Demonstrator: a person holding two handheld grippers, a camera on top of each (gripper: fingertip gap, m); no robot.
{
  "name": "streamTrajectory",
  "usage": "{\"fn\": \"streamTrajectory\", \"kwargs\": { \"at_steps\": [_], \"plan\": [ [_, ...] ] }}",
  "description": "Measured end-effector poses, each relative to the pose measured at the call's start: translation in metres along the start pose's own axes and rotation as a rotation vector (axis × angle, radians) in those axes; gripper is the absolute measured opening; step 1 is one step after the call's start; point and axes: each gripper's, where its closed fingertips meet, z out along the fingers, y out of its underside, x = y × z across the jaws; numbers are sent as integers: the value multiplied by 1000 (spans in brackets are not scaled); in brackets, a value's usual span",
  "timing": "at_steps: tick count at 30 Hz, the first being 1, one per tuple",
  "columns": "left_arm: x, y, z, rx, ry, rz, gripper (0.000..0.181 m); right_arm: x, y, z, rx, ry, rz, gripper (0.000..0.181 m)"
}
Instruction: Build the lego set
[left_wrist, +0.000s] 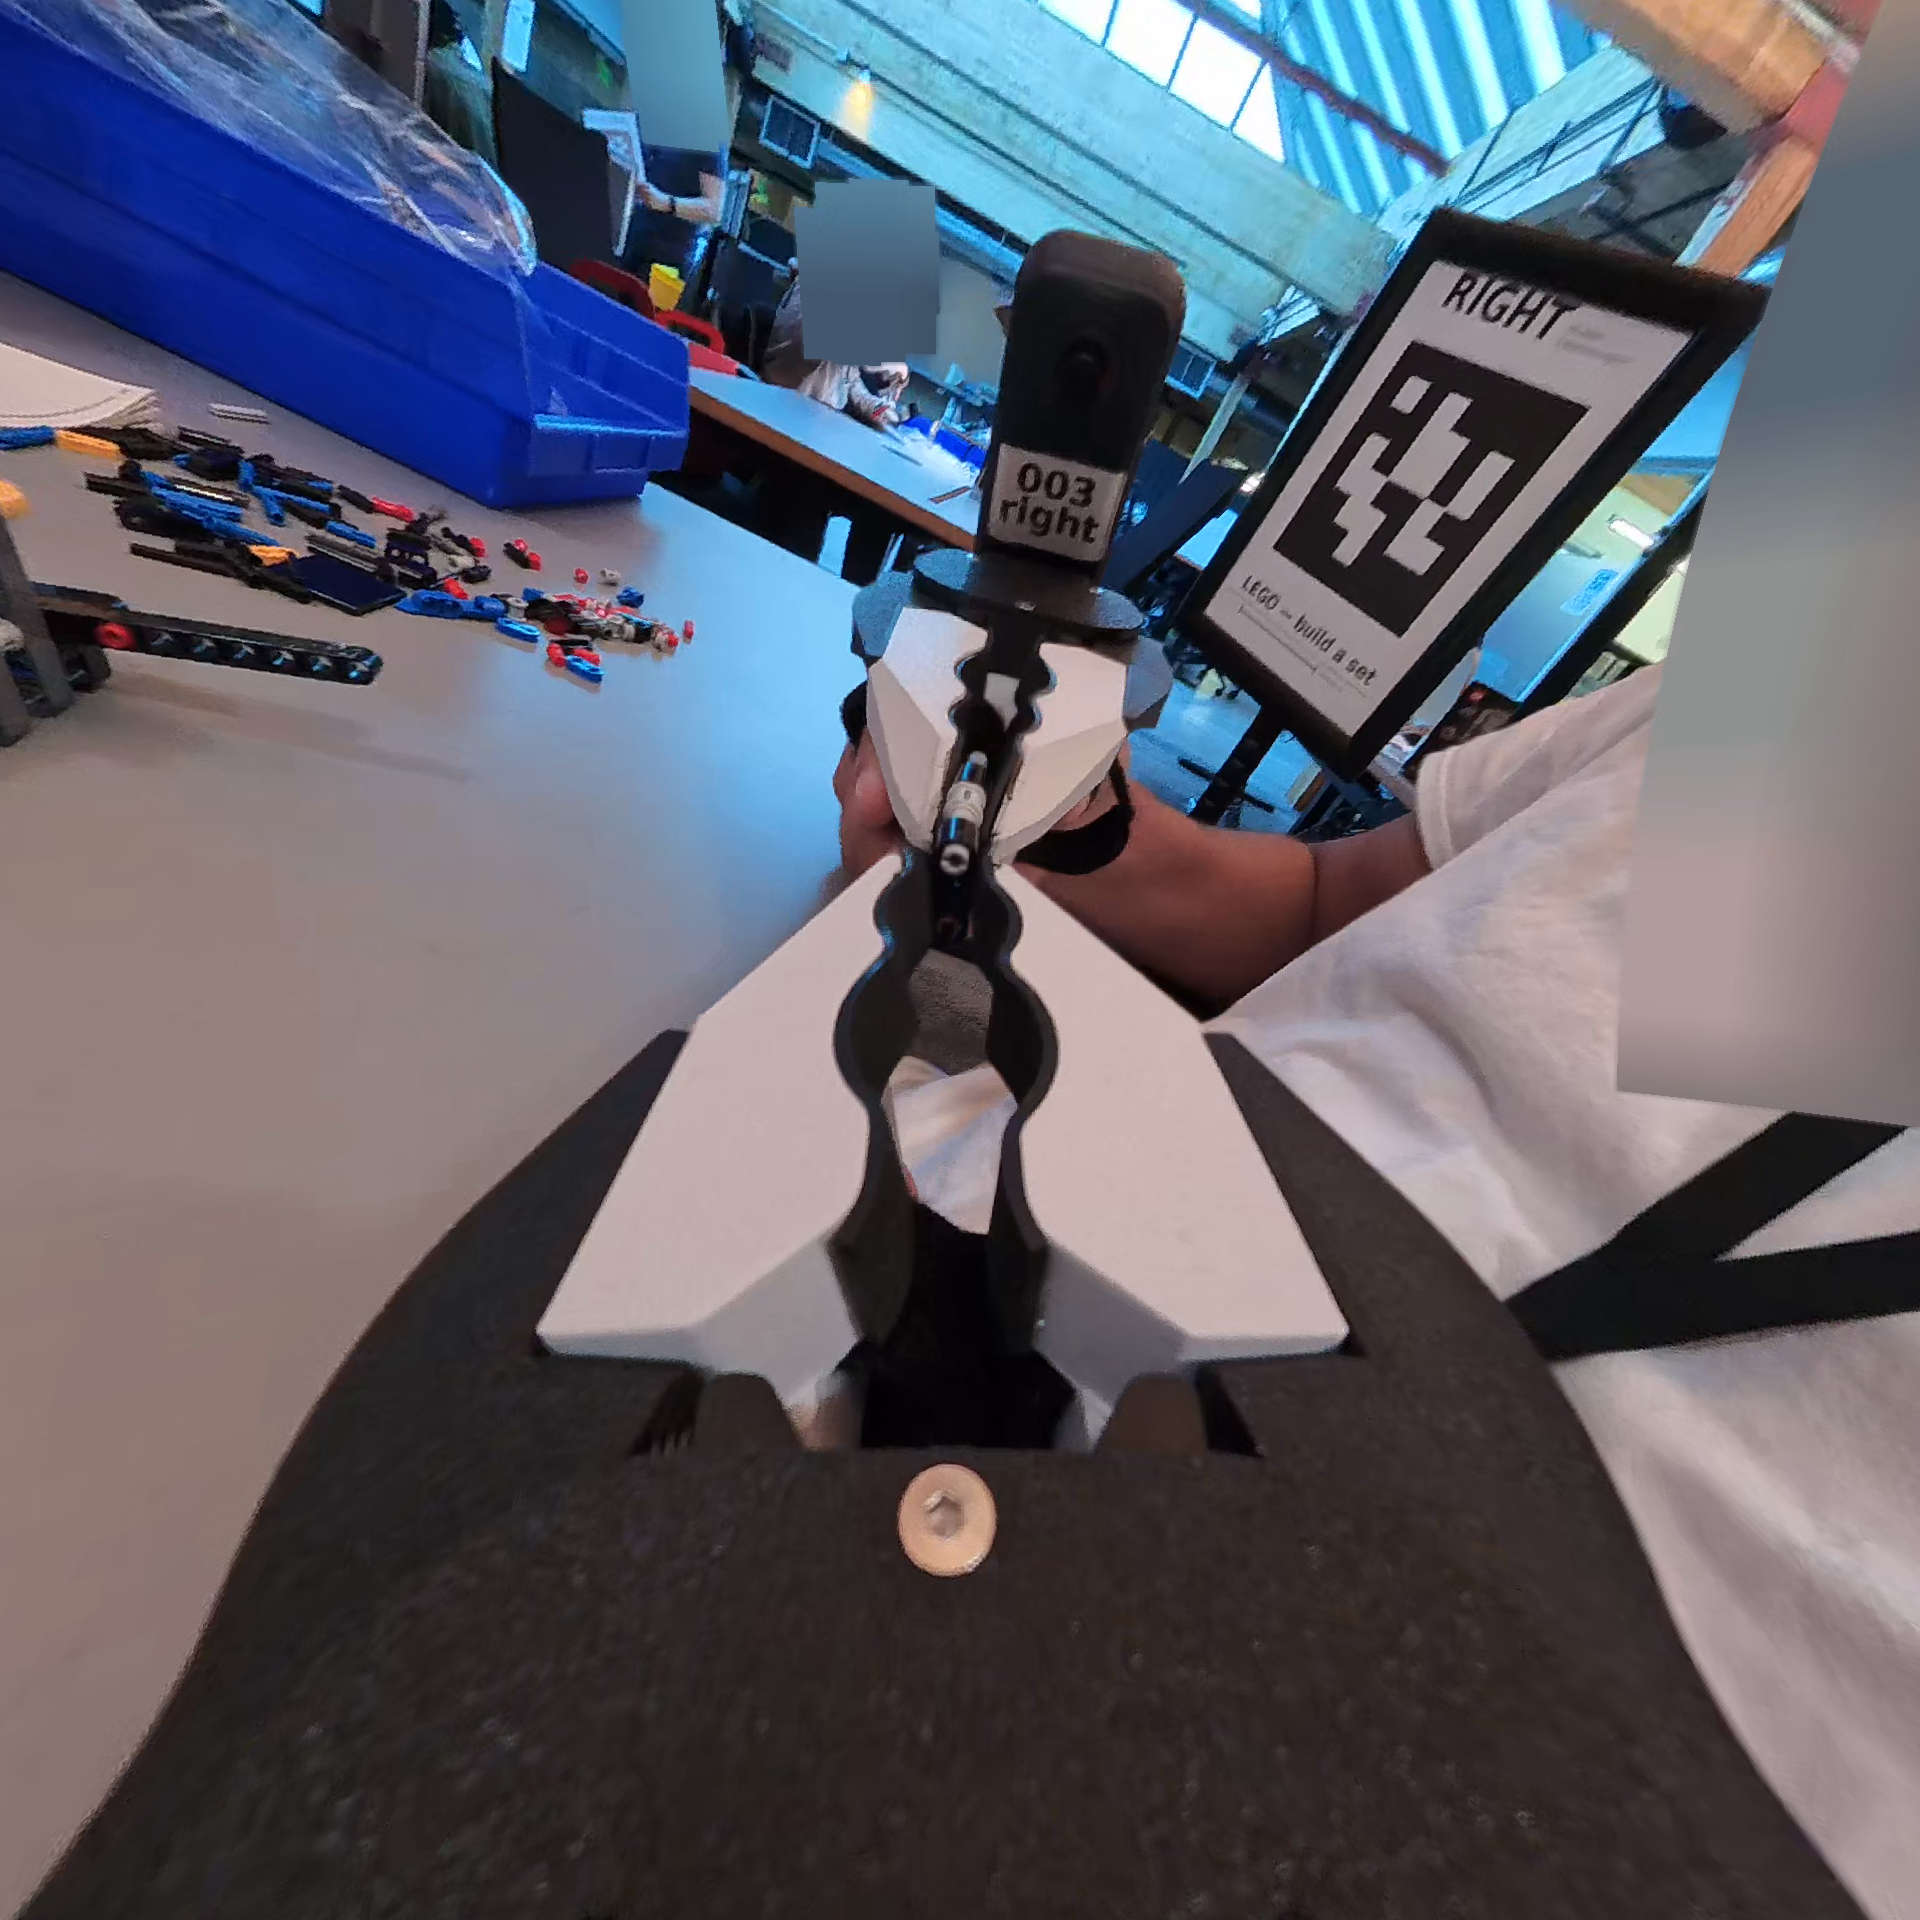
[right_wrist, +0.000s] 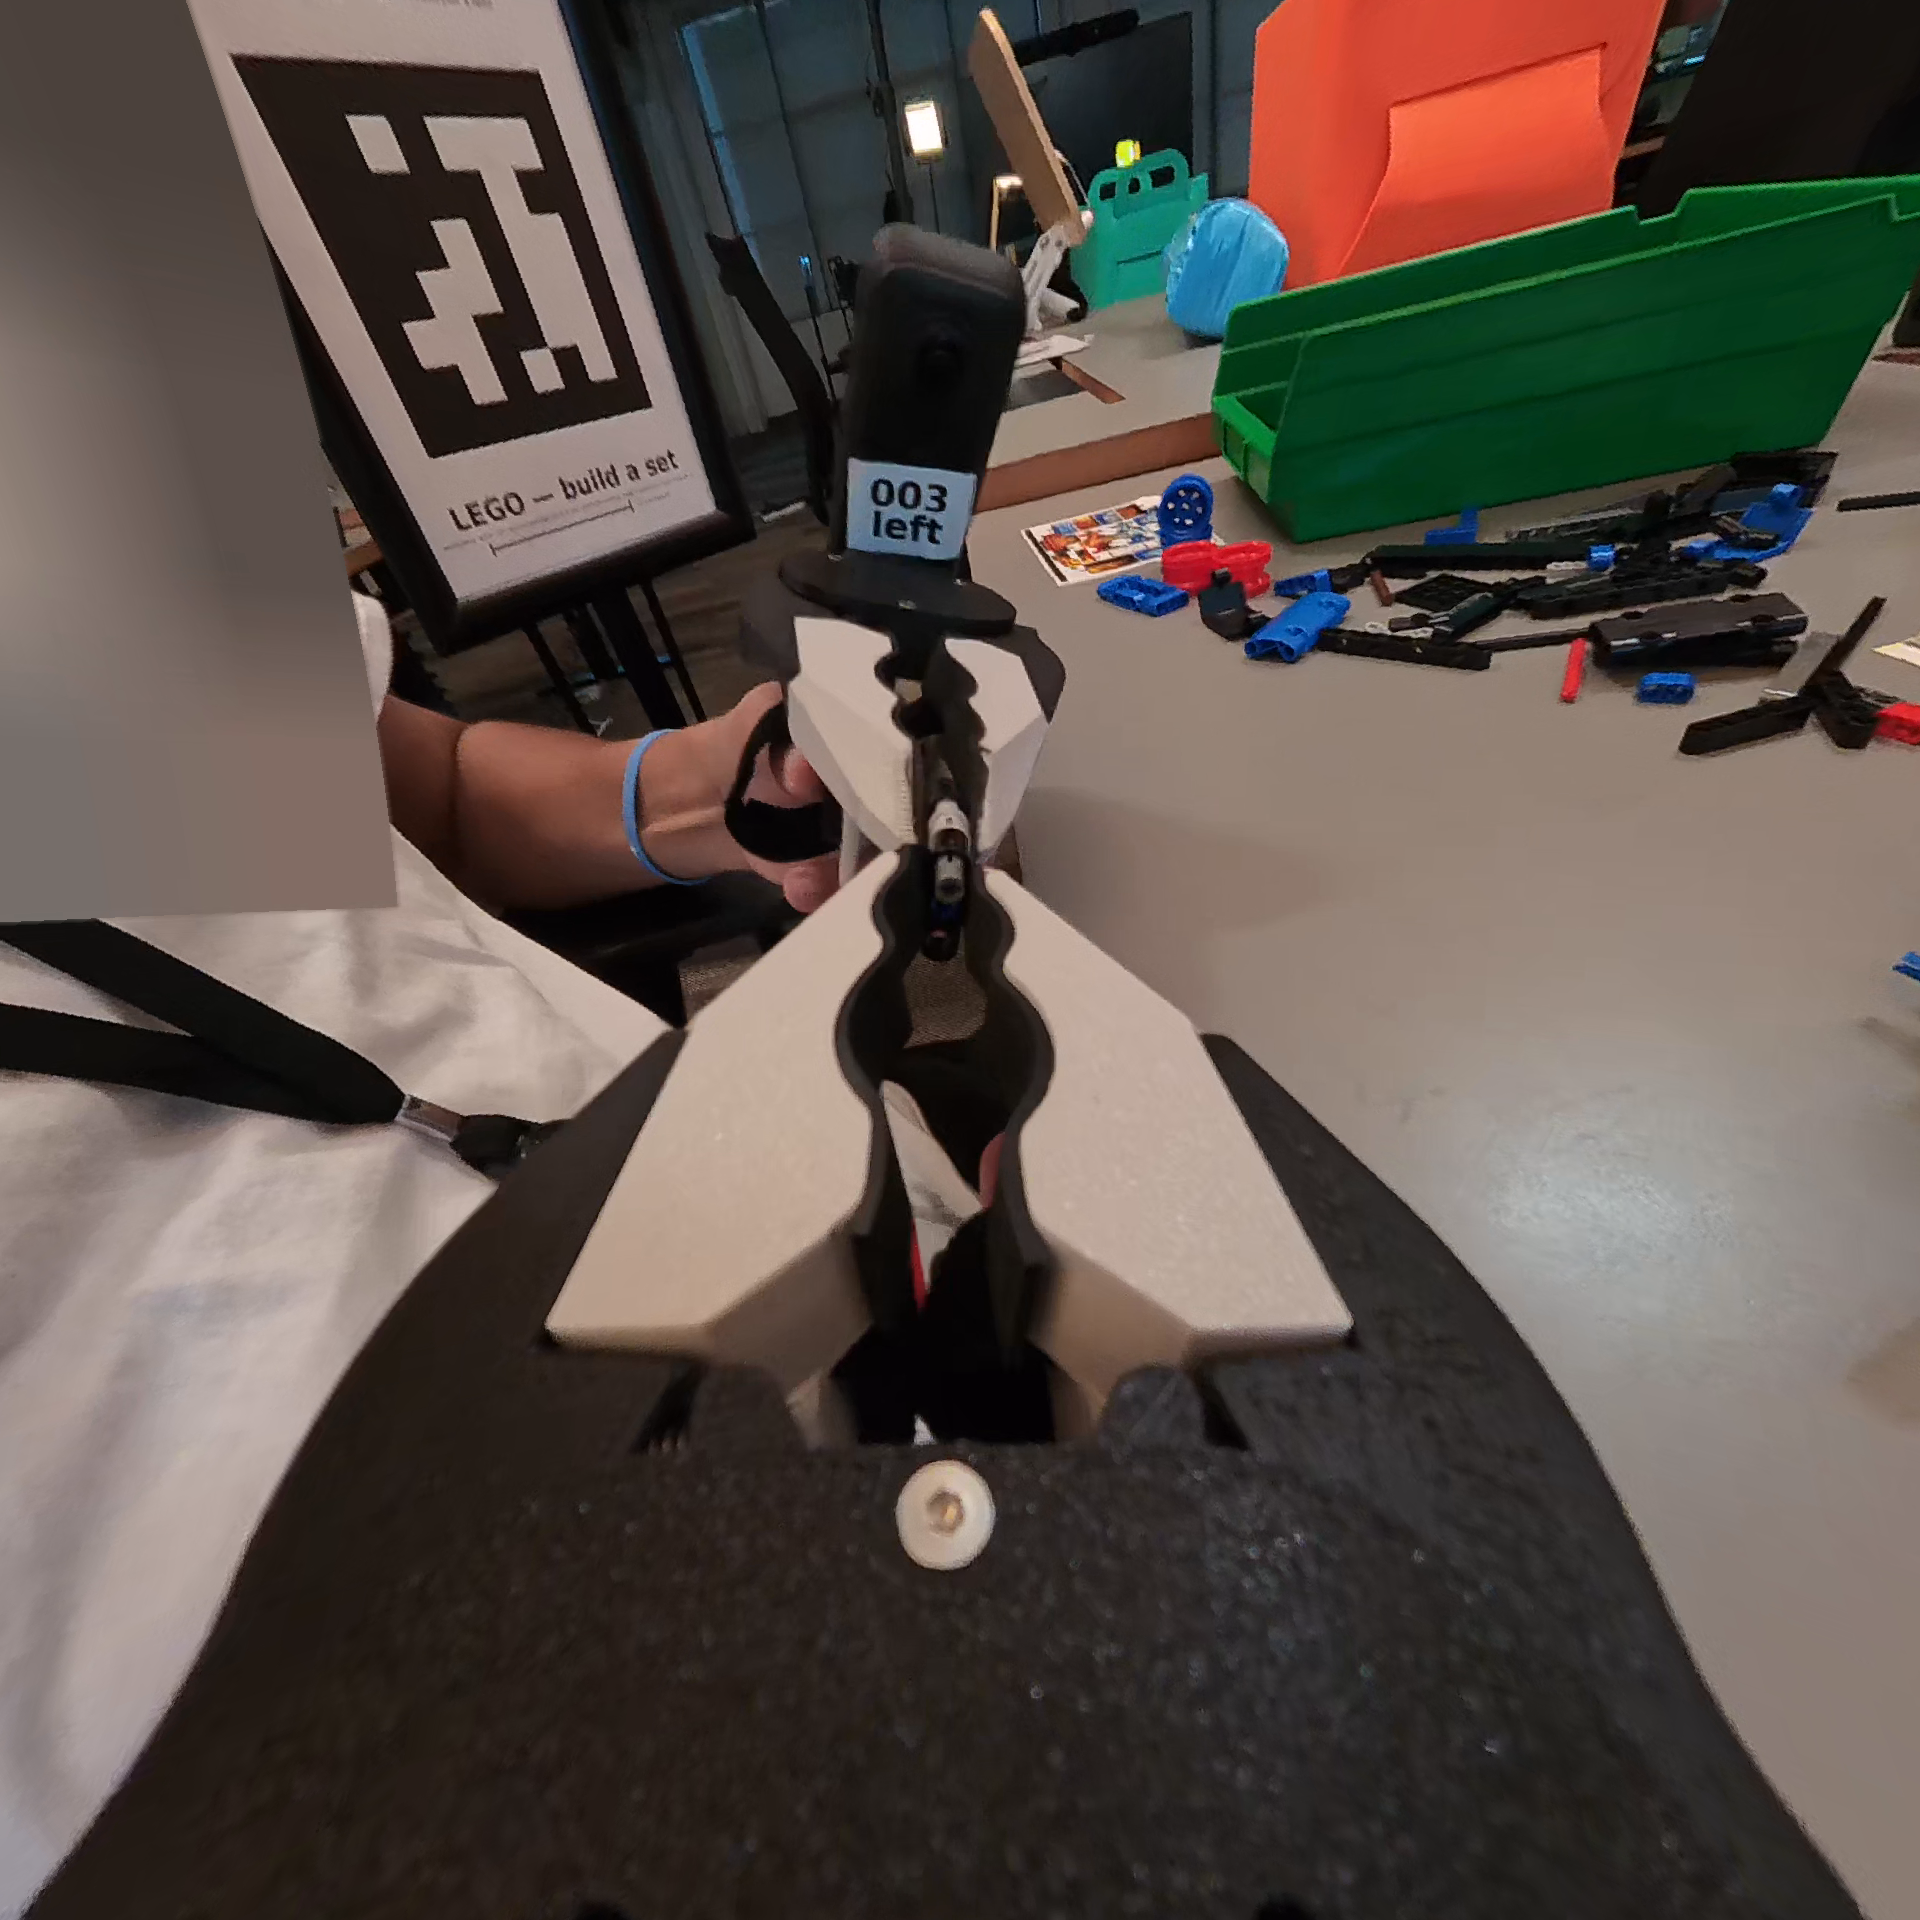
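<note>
Only the right wrist view shows the green bin (right_wrist: 1558, 353).

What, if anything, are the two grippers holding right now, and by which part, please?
Both grip one thin black axle with light grey bushes: the left gripper pinches one end, the right gripper the other, tips facing.

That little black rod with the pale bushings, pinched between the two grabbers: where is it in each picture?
Left wrist view: the rod sits just above centre, spanning from the left gripper to the right gripper.
Right wrist view: the rod again sits just above centre, beyond the right gripper.
Shared landmark: the framed marker sign.
</note>
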Motion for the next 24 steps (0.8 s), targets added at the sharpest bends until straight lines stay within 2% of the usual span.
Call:
{"fn": "streamTrajectory", "kwargs": {
  "at_steps": [2, 4, 7, 10, 11, 13, 17, 19, 22, 24],
  "plan": [
    [-6, -5, 2, 12, -15, -8, 6, 5, -1, -1, 8, 3, 60, 6],
    [-16, -21, 5, 32, -77, 51, 6, 17, -13, -5, 70, 25, 122, 6],
    [-37, -52, 10, 16, -308, 322, 14, 40, -40, -15, 281, 54, 320, 6],
    [-55, -66, 24, -90, -507, 533, 39, 62, -58, -27, 496, 88, 472, 5],
    [-61, -71, 26, -111, -578, 579, 41, 68, -60, -30, 526, 134, 460, 6],
    [-62, -76, 35, -165, -614, 690, 41, 76, -62, -35, 552, 236, 410, 6],
    [-83, -63, 45, -311, -711, 745, 44, 84, -64, -44, 556, 420, 295, 6],
    [-89, -60, 47, -311, -731, 724, 39, 80, -64, -39, 535, 443, 255, 6],
    [-82, -74, 45, -218, -746, 709, 37, 86, -57, -35, 497, 544, 216, 6],
    [-86, -72, 45, -232, -779, 714, 36, 89, -55, -34, 511, 559, 226, 6]
  ]
}}
